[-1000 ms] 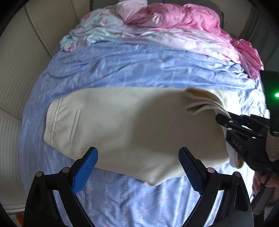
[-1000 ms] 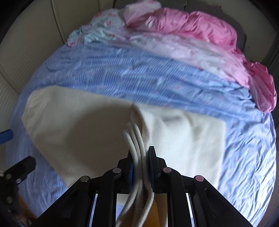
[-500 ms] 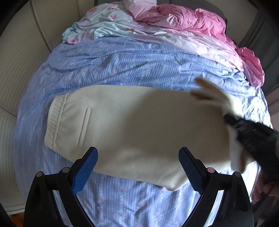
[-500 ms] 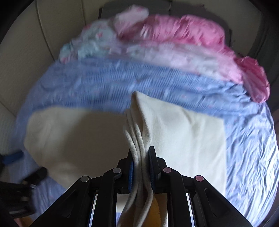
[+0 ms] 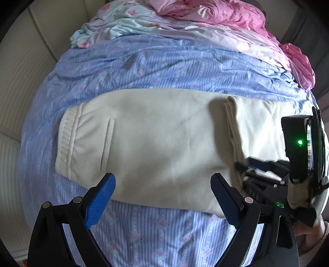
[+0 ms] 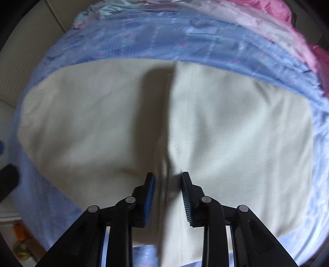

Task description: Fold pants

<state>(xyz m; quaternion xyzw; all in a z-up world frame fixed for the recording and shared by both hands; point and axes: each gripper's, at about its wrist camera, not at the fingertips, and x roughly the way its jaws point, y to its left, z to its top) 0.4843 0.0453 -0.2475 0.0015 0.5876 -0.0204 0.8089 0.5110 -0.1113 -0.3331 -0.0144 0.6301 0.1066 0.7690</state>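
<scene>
nearest in the left wrist view, the left gripper (image 5: 162, 197) hangs released, blue pads wide apart, just above the near edge of the cream pants (image 5: 156, 139) and holding nothing. in the right wrist view the right gripper (image 6: 167, 193) is also released: its pads stand apart on either side of the folded-over cuff edge (image 6: 169, 127), and the cloth between them looks slack, not pinched.

the pants lie flat across the blue striped bedsheet (image 5: 164, 65), waistband (image 5: 65, 135) to the left, the leg end doubled back over the right part so the cuffs sit partway along. this fold looks laid down and let go.

to do the step well, i judge the right gripper should back straight out along the seam without snagging the cuffs, as any sideways drag would skew the layers. the left gripper is well placed to press the near edge flat, then take the waistband for the next fold. the cloth looks soft and thick, so it should hold a crease only if smoothed.

beyond the pants, rumpled pink bedding (image 5: 216, 14) is heaped at the far side of the bed, well apart.
</scene>
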